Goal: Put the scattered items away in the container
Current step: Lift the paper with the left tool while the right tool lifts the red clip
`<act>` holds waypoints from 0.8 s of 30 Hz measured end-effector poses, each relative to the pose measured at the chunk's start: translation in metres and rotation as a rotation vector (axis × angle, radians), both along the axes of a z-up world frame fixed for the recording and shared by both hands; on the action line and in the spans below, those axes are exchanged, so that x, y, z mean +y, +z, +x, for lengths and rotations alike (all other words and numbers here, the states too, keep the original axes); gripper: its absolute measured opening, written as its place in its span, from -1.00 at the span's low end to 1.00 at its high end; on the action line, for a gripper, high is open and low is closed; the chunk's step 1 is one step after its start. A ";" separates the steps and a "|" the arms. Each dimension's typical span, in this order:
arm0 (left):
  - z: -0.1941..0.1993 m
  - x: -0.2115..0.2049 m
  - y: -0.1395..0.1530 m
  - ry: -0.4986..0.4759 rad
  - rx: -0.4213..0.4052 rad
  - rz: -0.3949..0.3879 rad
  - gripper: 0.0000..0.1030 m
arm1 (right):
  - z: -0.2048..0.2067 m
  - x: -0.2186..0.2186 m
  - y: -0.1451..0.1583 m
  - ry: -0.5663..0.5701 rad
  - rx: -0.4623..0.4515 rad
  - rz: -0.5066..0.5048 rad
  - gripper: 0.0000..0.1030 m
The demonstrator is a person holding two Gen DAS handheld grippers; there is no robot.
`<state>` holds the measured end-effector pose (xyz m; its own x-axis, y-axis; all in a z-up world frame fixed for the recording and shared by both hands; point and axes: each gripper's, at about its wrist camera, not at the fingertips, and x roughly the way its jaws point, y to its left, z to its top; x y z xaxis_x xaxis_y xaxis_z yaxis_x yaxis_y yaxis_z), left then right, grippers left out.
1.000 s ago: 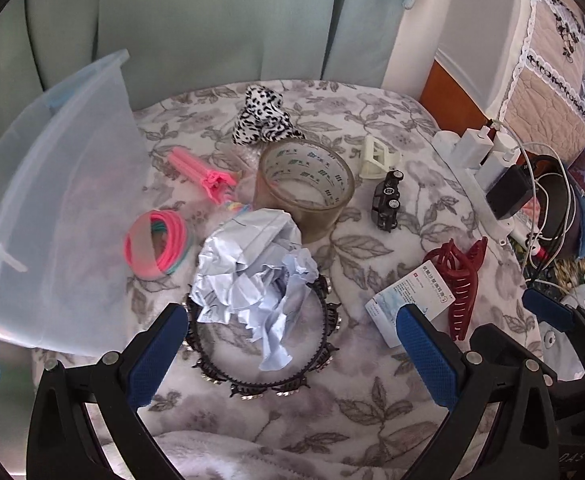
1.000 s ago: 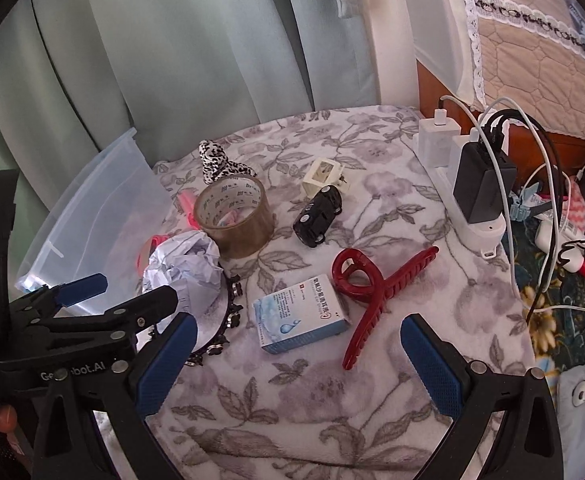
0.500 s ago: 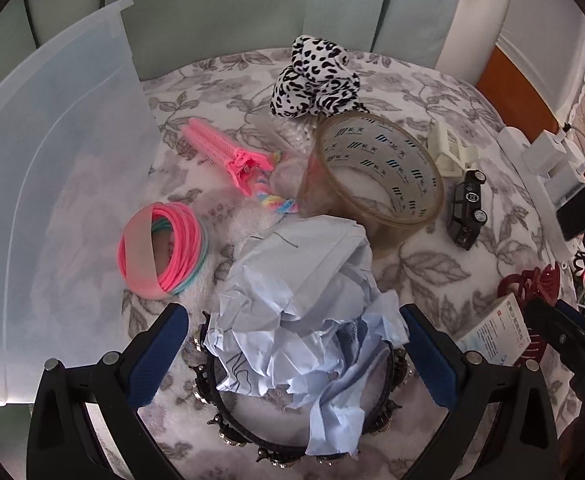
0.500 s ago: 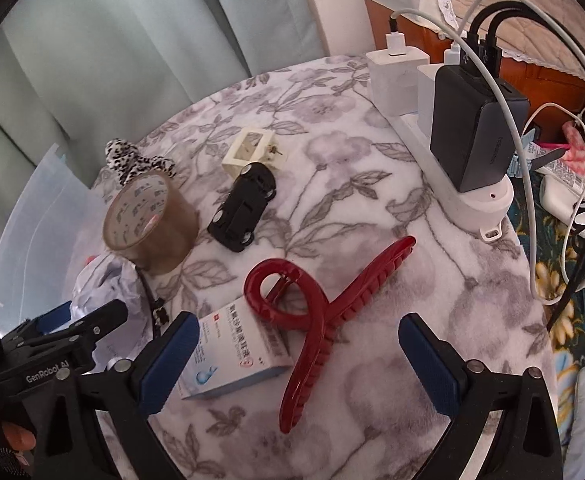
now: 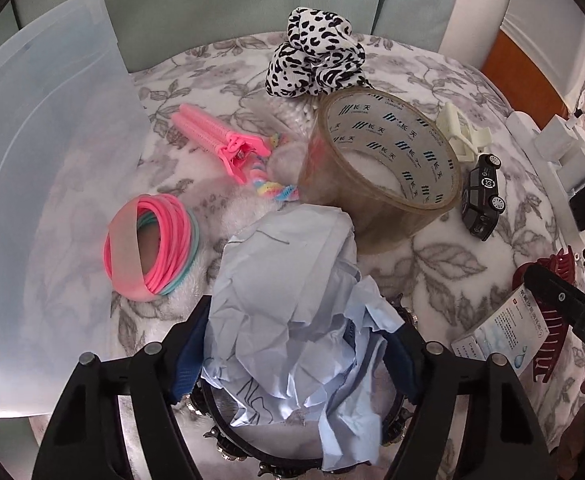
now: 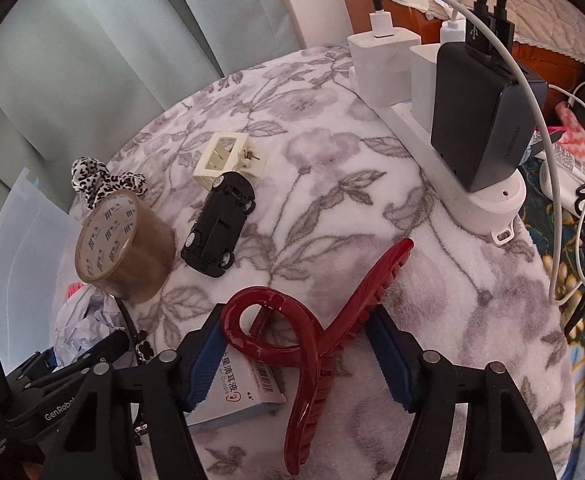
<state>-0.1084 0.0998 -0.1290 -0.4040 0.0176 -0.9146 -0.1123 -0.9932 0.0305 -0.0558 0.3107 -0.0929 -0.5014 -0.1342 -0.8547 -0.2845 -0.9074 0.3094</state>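
Right gripper [image 6: 298, 354] low over the flowered blanket [image 6: 432, 280], its blue pads either side of the dark red hair claw [image 6: 312, 332], jaws part closed around it; contact can't be made out. The claw's loop lies over a small white medicine box [image 6: 244, 390]. Beyond sits a black toy car [image 6: 220, 226], a cream clip [image 6: 228, 158] just behind it, and a roll of brown tape [image 6: 124, 240] to its left. Behind the tape, a leopard-print scrunchie [image 6: 104, 180]. Far left, the clear plastic bin [image 6: 24, 236], and crumpled pale paper [image 6: 84, 320] by the left gripper [image 6: 64, 372]. On the right, a white power strip [image 6: 452, 184] loaded with chargers.
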 end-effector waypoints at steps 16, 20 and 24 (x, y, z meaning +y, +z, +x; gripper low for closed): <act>0.031 -0.004 0.049 -0.012 0.078 -0.018 0.45 | 0.030 0.002 0.036 -0.063 0.095 -0.042 0.39; 0.039 0.000 0.065 -0.028 0.099 -0.018 0.46 | 0.041 0.003 0.050 -0.086 0.144 -0.066 0.39; 0.047 0.001 0.082 -0.031 0.139 -0.006 0.46 | 0.057 0.001 0.068 -0.085 0.196 -0.060 0.39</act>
<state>-0.0618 0.1012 -0.0469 -0.5260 0.0267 -0.8501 -0.1371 -0.9891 0.0537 0.0014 0.3116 -0.0252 -0.6686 -0.1323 -0.7318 -0.2886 -0.8607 0.4193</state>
